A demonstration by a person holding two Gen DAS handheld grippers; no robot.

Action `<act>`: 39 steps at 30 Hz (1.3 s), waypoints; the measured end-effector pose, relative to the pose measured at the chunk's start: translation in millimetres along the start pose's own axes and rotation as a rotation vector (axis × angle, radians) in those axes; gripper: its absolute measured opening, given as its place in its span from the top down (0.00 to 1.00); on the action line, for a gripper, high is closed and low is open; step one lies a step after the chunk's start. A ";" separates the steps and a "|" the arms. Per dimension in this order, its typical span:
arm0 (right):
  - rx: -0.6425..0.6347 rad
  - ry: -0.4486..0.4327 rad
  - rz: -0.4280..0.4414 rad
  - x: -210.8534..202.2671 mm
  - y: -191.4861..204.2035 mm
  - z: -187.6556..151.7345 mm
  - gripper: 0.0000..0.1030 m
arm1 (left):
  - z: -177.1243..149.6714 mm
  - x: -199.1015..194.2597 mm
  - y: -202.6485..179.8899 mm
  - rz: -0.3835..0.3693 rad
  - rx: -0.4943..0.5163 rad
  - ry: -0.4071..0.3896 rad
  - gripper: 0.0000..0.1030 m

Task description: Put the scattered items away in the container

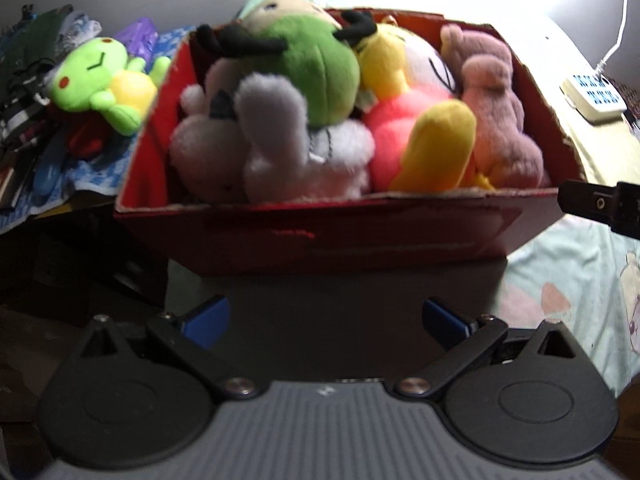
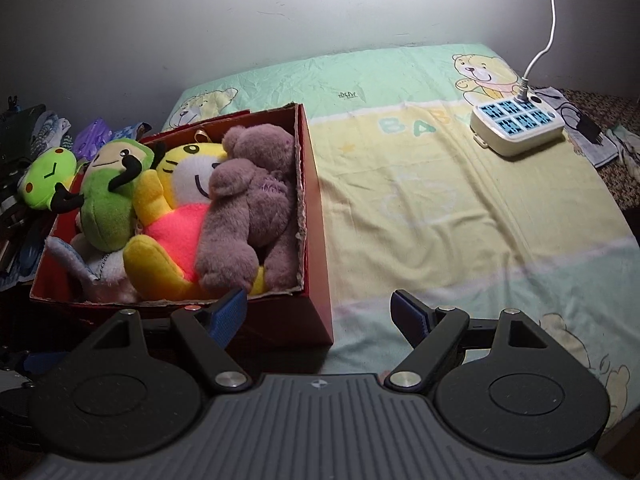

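Pastel bedsheet [image 2: 440,184] with cartoon bears spreads across the bed, bright light washing the wall behind, and on its left side sits the red cardboard box [image 2: 316,216], packed full. Look inside: a mauve teddy bear [image 2: 248,208] lies along the right wall, a yellow tiger doll in a pink top [image 2: 180,208] is squeezed against it, a green-bodied doll with black limbs [image 2: 108,208] sits on top at the left, and a white fluffy plush [image 1: 272,148] fills the near left corner. One toy is outside (the only one) — a lime-green frog plush [image 1: 100,80] lying on the cluttered pile just beside the box's left wall. Over on the far right of the sheet, a white power strip [image 2: 516,128] rests with its cable [image 2: 548,20] running up. Left gripper [image 1: 324,316] hovers in front of the box's near wall, blue pads spread wide, nothing between them. Right gripper [image 2: 320,312] hangs at the box's near right corner, likewise spread and empty.
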State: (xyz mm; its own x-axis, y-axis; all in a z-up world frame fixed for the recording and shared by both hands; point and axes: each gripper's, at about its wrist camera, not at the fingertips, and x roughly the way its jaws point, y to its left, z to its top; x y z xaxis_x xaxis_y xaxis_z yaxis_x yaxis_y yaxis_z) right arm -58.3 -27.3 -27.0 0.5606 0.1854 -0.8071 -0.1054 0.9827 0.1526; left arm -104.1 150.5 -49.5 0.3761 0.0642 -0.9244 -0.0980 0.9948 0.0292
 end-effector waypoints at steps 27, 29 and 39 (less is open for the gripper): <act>0.172 0.080 -0.220 12.2 -76.3 -17.5 0.21 | -1.5 8.6 -110.2 -0.132 0.299 0.045 0.01; 0.154 0.084 -0.212 14.3 -73.9 -18.3 0.20 | -1.6 9.2 -109.0 -0.120 0.284 0.050 0.01; 0.084 0.153 -0.135 30.6 -49.7 -27.6 0.20 | -7.8 15.4 -77.3 -0.056 0.172 0.079 0.01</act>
State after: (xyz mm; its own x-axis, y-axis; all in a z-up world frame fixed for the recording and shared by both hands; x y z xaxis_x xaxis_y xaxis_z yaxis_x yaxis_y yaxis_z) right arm -58.6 -70.5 -75.0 0.4334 0.0565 -0.8994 0.0345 0.9963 0.0792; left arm -97.9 74.0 -68.9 0.3023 0.0086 -0.9532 0.0821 0.9960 0.0351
